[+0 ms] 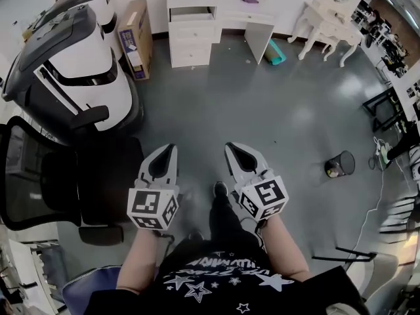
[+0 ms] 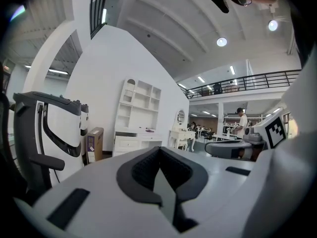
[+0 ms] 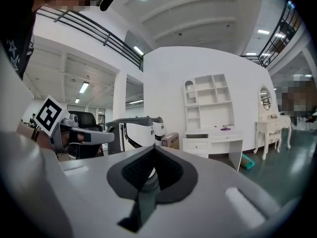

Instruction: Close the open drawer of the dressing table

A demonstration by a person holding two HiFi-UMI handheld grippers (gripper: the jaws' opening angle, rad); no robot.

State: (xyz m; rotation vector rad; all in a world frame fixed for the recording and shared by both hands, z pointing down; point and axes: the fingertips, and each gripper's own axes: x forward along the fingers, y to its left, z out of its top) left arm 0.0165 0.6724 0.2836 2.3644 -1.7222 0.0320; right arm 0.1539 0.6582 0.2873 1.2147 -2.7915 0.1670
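The white dressing table (image 1: 223,8) stands against the far wall, well ahead of me across the grey floor. Its top drawer (image 1: 191,13) on the left side is pulled out above two shut ones. My left gripper (image 1: 172,147) and right gripper (image 1: 229,146) are side by side low in the head view, far from the table, both pointing toward it. Both are shut with nothing between the jaws. The left gripper view shows the table (image 2: 131,142) small beyond my left gripper (image 2: 159,148). In the right gripper view the table (image 3: 212,141) lies beyond my right gripper (image 3: 153,147).
Two big white-and-grey machines (image 1: 79,58) and a black office chair (image 1: 39,176) fill the left side. A cardboard box (image 1: 134,35) leans beside the table, a teal roll (image 1: 275,52) lies by its right leg. An ornate white vanity (image 1: 328,25) and a black bin (image 1: 340,164) stand to the right.
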